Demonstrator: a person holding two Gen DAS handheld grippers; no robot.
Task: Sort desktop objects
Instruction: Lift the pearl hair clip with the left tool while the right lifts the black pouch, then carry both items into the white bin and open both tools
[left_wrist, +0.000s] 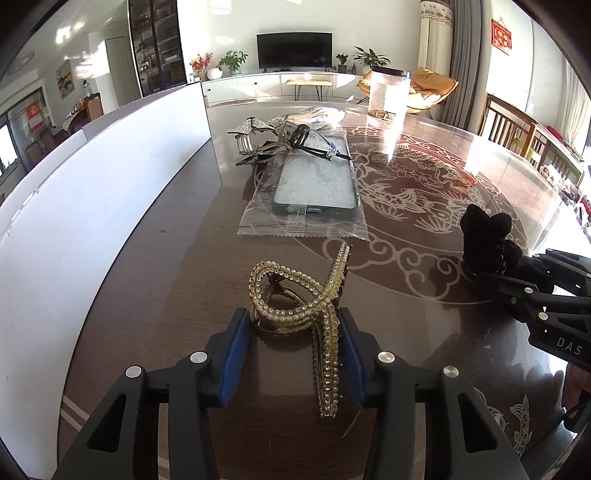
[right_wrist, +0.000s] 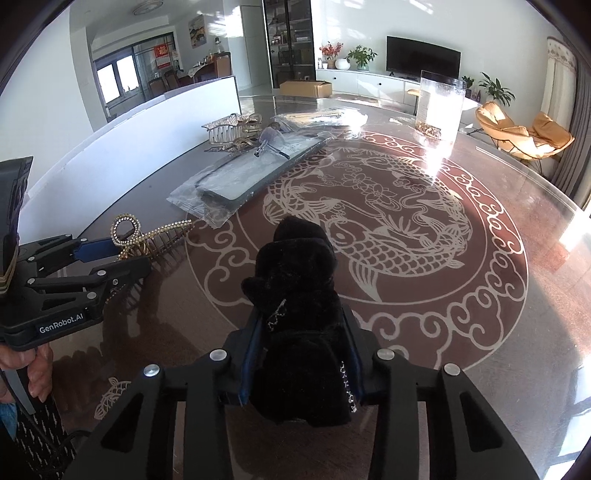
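A gold hair claw (left_wrist: 295, 291) set with pearls and rhinestones rests on the dark table (left_wrist: 424, 295), and my left gripper (left_wrist: 291, 325) is shut on it, blue pads against both sides. In the right wrist view that gripper (right_wrist: 110, 258) comes in from the left with the gold claw (right_wrist: 155, 236) sticking out past its tips. A black velvet hair claw (right_wrist: 295, 266) stands between the fingers of my right gripper (right_wrist: 304, 332), which is shut on its lower part. From the left wrist view the black claw (left_wrist: 484, 236) and the right gripper (left_wrist: 517, 280) are at the right edge.
A phone case in a clear plastic bag (left_wrist: 314, 184) lies further back, with glasses (left_wrist: 321, 146) and a pile of hair clips (left_wrist: 255, 140) behind it. A clear jar (left_wrist: 388, 92) stands at the far edge. A white panel (left_wrist: 92, 206) runs along the left side.
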